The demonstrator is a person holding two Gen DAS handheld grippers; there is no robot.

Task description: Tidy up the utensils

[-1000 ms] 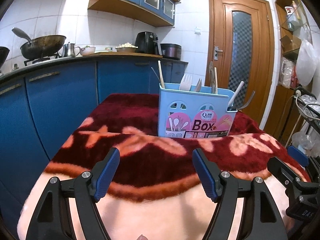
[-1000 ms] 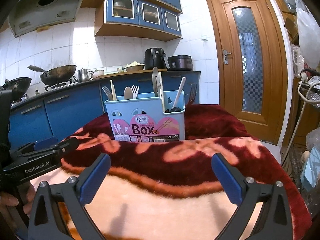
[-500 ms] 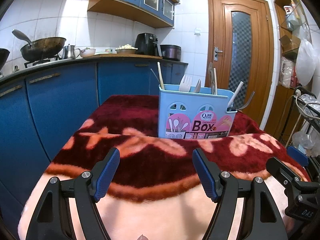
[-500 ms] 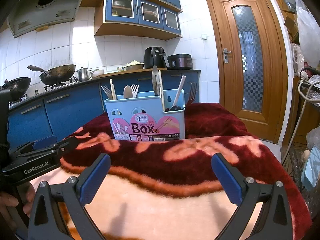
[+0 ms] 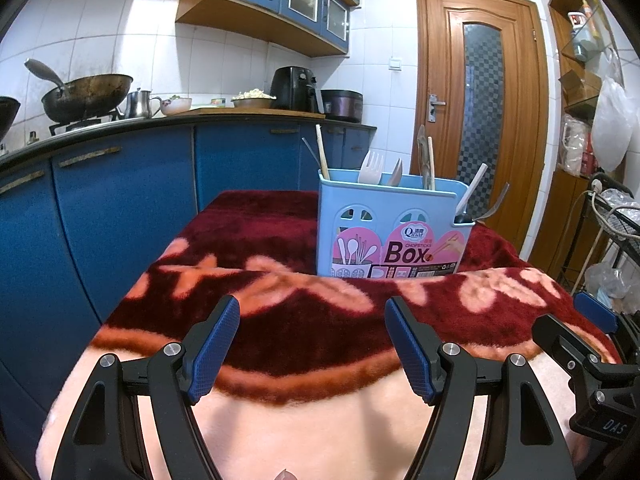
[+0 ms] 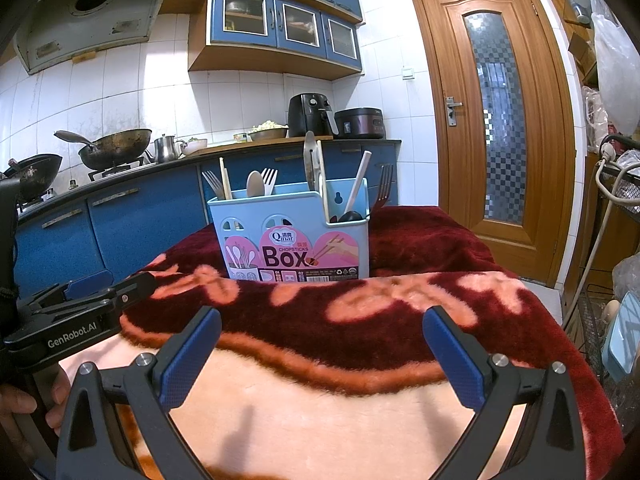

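A light blue utensil box [image 5: 390, 227] with a pink "Box" label stands on the red and pink blanket [image 5: 280, 312], also in the right wrist view [image 6: 292, 236]. Forks, spoons, chopsticks and other utensils [image 6: 264, 184] stand upright in its compartments. My left gripper [image 5: 312, 340] is open and empty, low over the blanket, well short of the box. My right gripper [image 6: 322, 350] is open and empty, also short of the box. Each gripper shows at the edge of the other's view: the right one [image 5: 584, 344], the left one [image 6: 92, 300].
Blue kitchen cabinets with a counter [image 5: 120, 128] run behind and to the left, holding woks [image 5: 86, 96], a kettle, bowls and an air fryer [image 6: 310, 114]. A wooden door [image 6: 492, 120] stands at the right. A wire rack with bags [image 5: 616, 216] is at the far right.
Both views have shifted only slightly. Both grippers stay open and nothing on the blanket has moved.
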